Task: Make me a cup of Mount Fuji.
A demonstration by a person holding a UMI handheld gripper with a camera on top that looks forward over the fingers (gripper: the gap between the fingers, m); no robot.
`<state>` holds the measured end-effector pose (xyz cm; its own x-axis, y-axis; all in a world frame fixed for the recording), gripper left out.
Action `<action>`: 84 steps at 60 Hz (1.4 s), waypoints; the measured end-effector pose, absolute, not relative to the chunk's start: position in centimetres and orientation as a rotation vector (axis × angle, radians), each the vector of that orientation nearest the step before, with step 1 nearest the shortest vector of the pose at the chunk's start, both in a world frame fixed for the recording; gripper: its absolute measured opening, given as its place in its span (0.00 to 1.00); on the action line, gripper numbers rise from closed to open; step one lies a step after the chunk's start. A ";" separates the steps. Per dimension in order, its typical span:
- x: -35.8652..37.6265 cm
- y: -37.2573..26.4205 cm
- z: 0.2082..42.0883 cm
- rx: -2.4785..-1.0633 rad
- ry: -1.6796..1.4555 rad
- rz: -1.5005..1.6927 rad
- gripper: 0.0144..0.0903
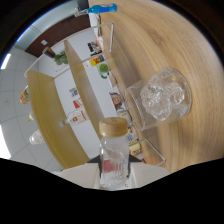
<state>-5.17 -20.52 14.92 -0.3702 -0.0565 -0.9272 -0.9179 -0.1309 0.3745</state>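
While my hand-held gripper (114, 172) clamps the bottle (113, 150), the ice glass (165, 95) at two o'clock could tip if I swing wide.

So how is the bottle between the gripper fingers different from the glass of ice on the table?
The bottle is narrow with a tan lid on it, while the glass is wide and open-topped. The bottle looks mostly clear with something reddish low down; the glass is packed with ice. The bottle sits between the fingers of the gripper, while the glass stands beyond them on the wooden table. Both are transparent.
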 end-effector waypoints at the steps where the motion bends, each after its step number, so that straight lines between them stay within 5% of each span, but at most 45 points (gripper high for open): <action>1: -5.2 -20.5 15.0 -1.133 1.439 1.584 0.34; 13: -5.7 -21.2 16.3 -1.325 1.259 1.397 0.34; 30: -7.0 -21.6 21.7 -1.669 0.443 0.569 0.34; 53: -9.6 -19.8 9.6 -1.923 0.041 0.146 0.34; 84: -10.6 -22.1 5.4 -2.001 -0.016 0.120 0.40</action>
<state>-10.63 -22.07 5.43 0.9948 0.0659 -0.0778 -0.0430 -0.4207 -0.9062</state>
